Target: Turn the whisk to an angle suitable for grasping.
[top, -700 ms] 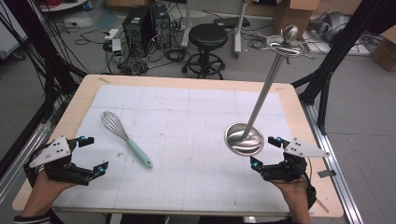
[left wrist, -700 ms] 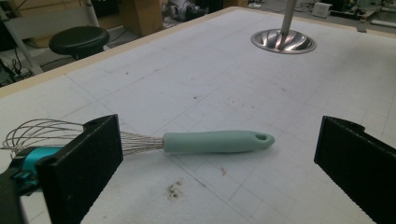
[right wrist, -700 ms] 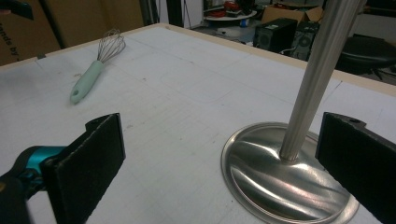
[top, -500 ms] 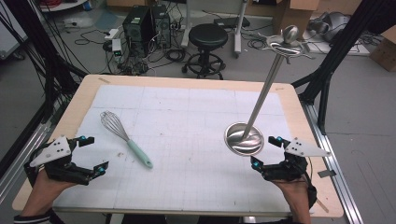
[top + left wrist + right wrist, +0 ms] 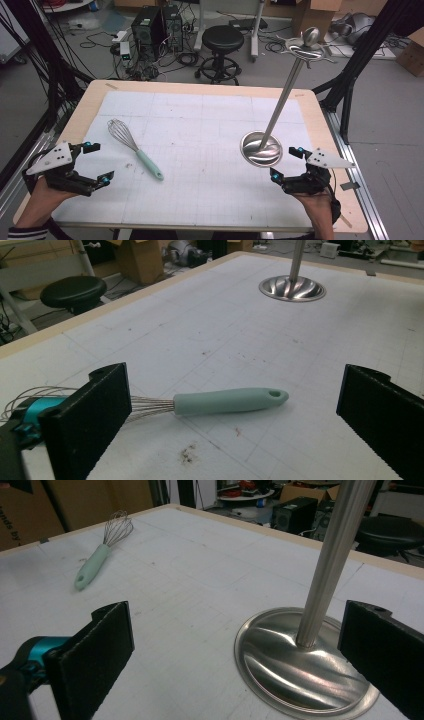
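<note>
Gridded worktop (image 5: 200, 125): whisk (image 5: 135, 148) and steel stand (image 5: 261, 149) are framed by wide, empty jaws; approach is judged underway, closing on the mint handle needed next.

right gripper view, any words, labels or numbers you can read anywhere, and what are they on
"ands by": a cut-off scrap of dark print on the cardboard box at the top left, behind the table; the rest runs out of the picture.
Whisk: no print that can be read.
Steel stand: bare metal, no marking.
Grid sheet on the table: ruled lines, no numbers legible.
Black computer tower in the background: too far to read.
</note>
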Motion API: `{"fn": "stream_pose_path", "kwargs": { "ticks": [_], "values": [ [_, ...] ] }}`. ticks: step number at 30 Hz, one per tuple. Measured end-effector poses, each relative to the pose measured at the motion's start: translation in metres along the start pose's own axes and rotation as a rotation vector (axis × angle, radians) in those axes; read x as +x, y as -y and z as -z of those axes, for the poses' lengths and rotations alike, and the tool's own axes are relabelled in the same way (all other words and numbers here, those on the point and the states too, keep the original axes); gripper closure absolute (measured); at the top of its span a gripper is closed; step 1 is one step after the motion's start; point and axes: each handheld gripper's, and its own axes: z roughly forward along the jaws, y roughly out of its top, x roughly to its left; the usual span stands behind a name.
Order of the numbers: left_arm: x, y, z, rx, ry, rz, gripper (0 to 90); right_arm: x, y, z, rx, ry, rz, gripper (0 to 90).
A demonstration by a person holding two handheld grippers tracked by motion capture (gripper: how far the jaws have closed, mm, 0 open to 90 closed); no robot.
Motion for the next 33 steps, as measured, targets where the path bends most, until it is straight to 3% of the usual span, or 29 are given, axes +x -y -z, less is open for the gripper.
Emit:
{"fn": "stream_pose_path", "kwargs": {
  "ticks": [6,8,12,21,31,33],
  "values": [
    [0.005,-0.010,-0.007,0.069,0.033,-0.042,1.7,0.000,-0.001,0.000,-0.002,-0.007,0.000,0.5],
    [0.007,-0.017,-0.011,0.085,0.040,-0.069,1.7,0.000,-0.002,0.000,-0.003,-0.008,0.003,0.5],
    [0.008,-0.025,-0.016,0.105,0.053,-0.086,1.7,-0.001,-0.001,0.001,-0.003,-0.010,-0.001,0.5],
    [0.013,-0.046,-0.033,0.203,0.113,-0.185,1.7,0.001,-0.003,0.001,-0.002,-0.019,0.008,0.5],
    [0.020,-0.058,-0.052,0.267,0.162,-0.233,1.7,0.002,-0.004,0.003,-0.003,-0.022,0.013,0.5],
    [0.022,-0.062,-0.058,0.308,0.181,-0.257,1.7,0.002,-0.004,0.003,-0.003,-0.022,0.012,0.5]
  ]
}}
